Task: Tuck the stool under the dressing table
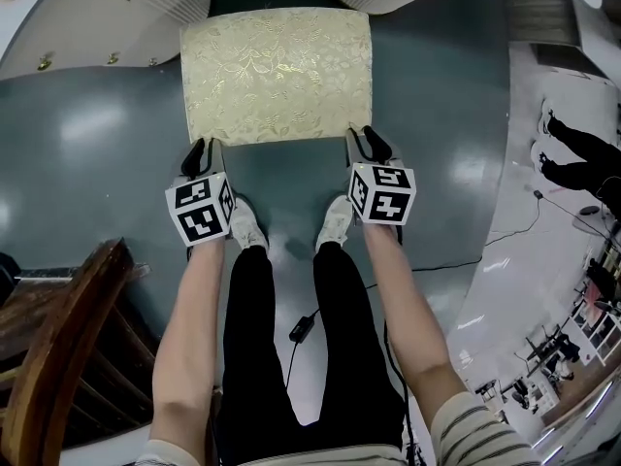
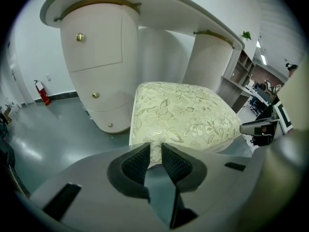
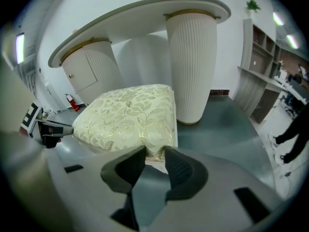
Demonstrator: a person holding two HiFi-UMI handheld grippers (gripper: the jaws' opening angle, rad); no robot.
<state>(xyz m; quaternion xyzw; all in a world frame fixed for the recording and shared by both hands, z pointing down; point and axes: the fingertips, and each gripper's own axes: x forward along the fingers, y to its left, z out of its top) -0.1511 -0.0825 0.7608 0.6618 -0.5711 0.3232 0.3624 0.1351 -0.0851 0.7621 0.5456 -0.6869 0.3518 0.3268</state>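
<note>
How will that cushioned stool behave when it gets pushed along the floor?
The stool probably slides easily, since the floor looks smooth and glossy. Its padded top likely gives where the left gripper and right gripper pinch its near edge. Being broad, it seems unlikely to tip.

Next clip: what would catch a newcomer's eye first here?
The stool with its gold floral cushion sits at the upper middle of the head view. The left tongs and right tongs each pinch a near corner of it. The white dressing table stands just beyond, its rounded pedestals flanking the gap.
</note>
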